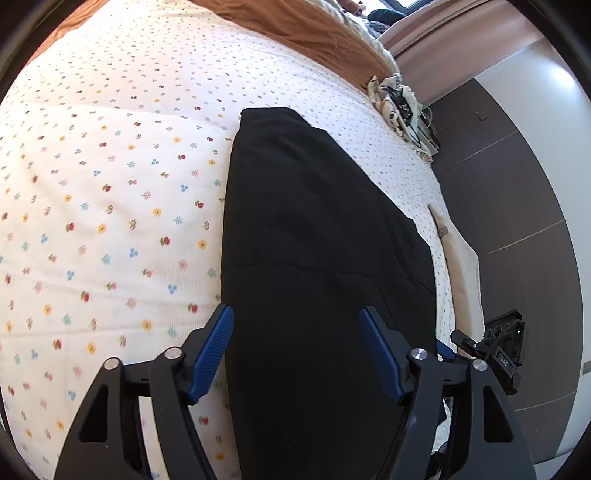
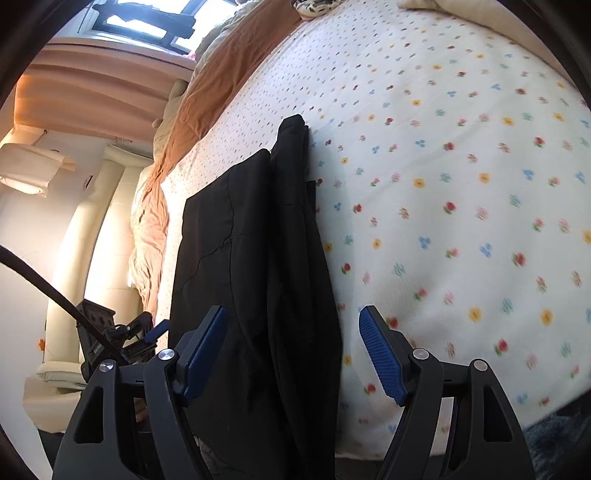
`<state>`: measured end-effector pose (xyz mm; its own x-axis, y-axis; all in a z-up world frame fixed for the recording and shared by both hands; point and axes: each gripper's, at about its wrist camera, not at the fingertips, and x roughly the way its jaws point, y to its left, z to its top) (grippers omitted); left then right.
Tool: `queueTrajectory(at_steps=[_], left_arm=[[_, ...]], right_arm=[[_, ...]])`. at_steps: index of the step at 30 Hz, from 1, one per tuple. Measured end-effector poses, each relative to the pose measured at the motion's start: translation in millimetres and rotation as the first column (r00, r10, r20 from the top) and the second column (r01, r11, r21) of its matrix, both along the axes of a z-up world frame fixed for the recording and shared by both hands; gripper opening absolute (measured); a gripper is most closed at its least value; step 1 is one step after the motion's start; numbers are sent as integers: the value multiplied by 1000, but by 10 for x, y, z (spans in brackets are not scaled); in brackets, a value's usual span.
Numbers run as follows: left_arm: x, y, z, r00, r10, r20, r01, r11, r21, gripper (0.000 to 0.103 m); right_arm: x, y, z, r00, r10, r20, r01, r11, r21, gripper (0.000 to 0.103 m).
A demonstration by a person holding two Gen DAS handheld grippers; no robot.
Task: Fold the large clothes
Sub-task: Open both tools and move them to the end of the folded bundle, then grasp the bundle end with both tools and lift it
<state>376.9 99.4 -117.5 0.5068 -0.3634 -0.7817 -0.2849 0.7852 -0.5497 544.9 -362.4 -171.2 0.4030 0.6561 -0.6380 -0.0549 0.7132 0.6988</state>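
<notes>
The left gripper (image 1: 297, 354) points forward and down over the bed, its two blue-padded fingers (image 1: 210, 354) spread wide with nothing between them. Directly beneath and ahead of the gap lies the black garment (image 1: 314, 229), a long dark piece of clothing stretched away from the claw across the flowered bedsheet (image 1: 110, 206). The left finger hangs over the garment's left edge, where the cloth meets the sheet; the right finger hangs over the black cloth itself. Whether the pads touch the fabric cannot be told. Off to the right of this claw, past the garment's edge, the other gripper's black body shows at the side of the bed, above the dark floor (image 1: 524, 206). Farther ahead, beyond the garment's far end, an orange blanket (image 1: 314, 29) crosses the bed.

The right gripper (image 2: 293, 354) is posed alike, angled down, fingers (image 2: 382, 354) parted wide and holding nothing. The black garment (image 2: 255, 258) runs from under its left finger forward, folded lengthwise in overlapping layers; the right finger hangs over the bare flowered bedsheet (image 2: 461, 184). To the left of the claw, the left gripper (image 2: 157, 330) shows at the bed's edge. Far ahead to the left lie the orange blanket (image 2: 221, 74) and a window (image 2: 144, 22).
</notes>
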Motion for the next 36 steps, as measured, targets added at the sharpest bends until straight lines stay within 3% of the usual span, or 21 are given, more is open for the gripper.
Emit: queueTrajectory(at_steps=[7,17,24,30,33,36], left_arm=[[190,24,-127,1000,0,-24,0,1000,7,69],[480,168,-273,999,30,-35,-30,999,11,65],[772,179,-396,998,17,-62,-15,1000,26,65],[874,151,-434,997,17,-74,-13,999,45,64],[871,93,-354,998,14,-66,-9,997,82,52],[843,34,-204,999,-8,-34,12,994,112,37]], right_arm=[[403,221,-156,998,54,-16,-54,999,0,72],[909,481,-367,992,121,-30,-118,989,83,72],[1233,495,-515,990,130,-53,-120,980,161,63],[1404,521,-635,988,138,-72,-122,974,193,51],[1454,566,-669,988,130,-82,-115,979,169,29],[1401,630,-565,992,112,-50,-104,985,137,16]])
